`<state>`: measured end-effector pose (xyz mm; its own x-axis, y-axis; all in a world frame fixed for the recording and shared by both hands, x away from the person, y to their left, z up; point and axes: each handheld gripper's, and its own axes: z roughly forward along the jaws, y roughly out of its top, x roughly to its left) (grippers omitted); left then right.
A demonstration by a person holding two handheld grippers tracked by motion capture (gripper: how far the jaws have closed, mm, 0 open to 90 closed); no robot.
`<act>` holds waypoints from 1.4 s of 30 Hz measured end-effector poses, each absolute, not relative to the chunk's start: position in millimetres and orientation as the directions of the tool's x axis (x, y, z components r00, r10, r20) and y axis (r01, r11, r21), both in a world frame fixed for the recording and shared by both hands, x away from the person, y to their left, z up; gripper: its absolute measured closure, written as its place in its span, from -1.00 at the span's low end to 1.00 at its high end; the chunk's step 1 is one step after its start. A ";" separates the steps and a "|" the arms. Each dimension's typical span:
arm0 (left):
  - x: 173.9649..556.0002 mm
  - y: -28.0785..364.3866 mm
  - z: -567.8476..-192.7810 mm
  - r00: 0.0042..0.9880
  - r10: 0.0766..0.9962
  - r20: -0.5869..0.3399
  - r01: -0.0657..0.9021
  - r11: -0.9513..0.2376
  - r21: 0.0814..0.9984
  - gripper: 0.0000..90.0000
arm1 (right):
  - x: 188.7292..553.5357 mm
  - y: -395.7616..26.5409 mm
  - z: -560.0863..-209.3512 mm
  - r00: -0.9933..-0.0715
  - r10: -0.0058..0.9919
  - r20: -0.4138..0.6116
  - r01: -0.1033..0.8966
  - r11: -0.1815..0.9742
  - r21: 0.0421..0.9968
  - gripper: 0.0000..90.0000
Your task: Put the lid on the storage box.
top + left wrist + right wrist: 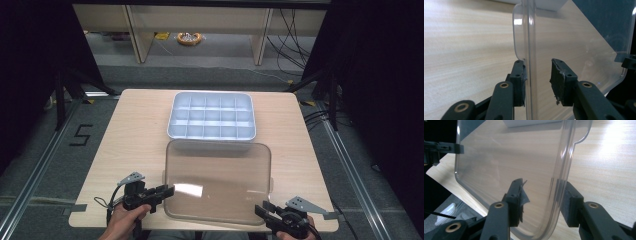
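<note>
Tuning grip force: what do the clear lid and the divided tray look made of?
Lid: likely clear hard plastic, glossy; the table grain shows through it and a bright glare patch sits on it. Tray: probably moulded plastic, pale grey-blue, opaque, smooth with a slight sheen; thin walls form its compartment grid.

I see a clear, glossy plastic lid [218, 182] catching a bright glare, and a far compartment tray [212, 116] of matt pale-grey plastic. The worktop [135, 135] is light, smooth wood-grain laminate. My left gripper [537, 77] has matt black, scuffed pads.
</note>
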<state>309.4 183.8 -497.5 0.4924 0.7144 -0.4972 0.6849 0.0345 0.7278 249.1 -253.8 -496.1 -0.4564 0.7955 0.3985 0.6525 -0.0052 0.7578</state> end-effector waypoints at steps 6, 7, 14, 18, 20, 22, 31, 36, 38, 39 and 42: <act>308.8 184.3 -493.1 0.492 0.720 -0.489 0.675 0.039 0.737 0.42 | 255.4 -253.3 -496.1 -0.467 0.802 0.372 0.636 0.012 0.771 0.30; 309.0 184.4 -492.6 0.493 0.720 -0.488 0.674 0.039 0.737 0.42 | 253.5 -251.4 -493.1 -0.445 0.792 0.418 0.671 -0.013 0.741 0.30; 313.0 183.7 -486.6 0.502 0.733 -0.459 0.653 0.027 0.757 0.42 | 269.4 -254.0 -490.4 -0.474 0.796 0.375 0.628 0.007 0.778 0.27; 320.1 185.7 -483.3 0.501 0.743 -0.444 0.648 0.018 0.761 0.41 | 279.3 -251.0 -487.4 -0.484 0.794 0.369 0.617 0.011 0.787 0.26; 323.8 186.0 -481.7 0.499 0.748 -0.438 0.643 0.019 0.765 0.41 | 282.7 -248.1 -484.5 -0.464 0.800 0.381 0.637 0.002 0.771 0.25; 327.6 185.2 -479.2 0.494 0.754 -0.433 0.635 0.028 0.772 0.40 | 289.4 -248.2 -484.5 -0.484 0.798 0.359 0.614 0.018 0.789 0.24; 340.0 186.5 -460.7 0.501 0.775 -0.386 0.583 0.028 0.812 0.40 | 306.2 -241.5 -474.9 -0.467 0.807 0.361 0.625 0.013 0.780 0.23; 351.0 184.8 -446.6 0.514 0.782 -0.353 0.549 0.017 0.836 0.40 | 317.9 -239.4 -469.9 -0.459 0.817 0.349 0.625 0.017 0.781 0.21; 358.0 183.4 -441.0 0.519 0.780 -0.349 0.538 0.019 0.842 0.40 | 328.1 -241.3 -468.1 -0.484 0.815 0.319 0.591 0.036 0.806 0.21; 361.5 182.4 -437.9 0.513 0.784 -0.349 0.537 0.024 0.843 0.39 | 330.3 -239.1 -465.5 -0.461 0.817 0.345 0.607 0.007 0.794 0.21; 373.7 179.8 -429.7 0.510 0.790 -0.340 0.528 0.025 0.849 0.40 | 344.0 -241.2 -459.5 -0.461 0.816 0.348 0.606 0.003 0.796 0.20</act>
<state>373.7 179.8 -429.7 0.5100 0.7899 -0.3405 0.5283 0.0247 0.8487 344.0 -241.2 -459.5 -0.4611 0.8162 0.3482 0.6055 0.0025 0.7958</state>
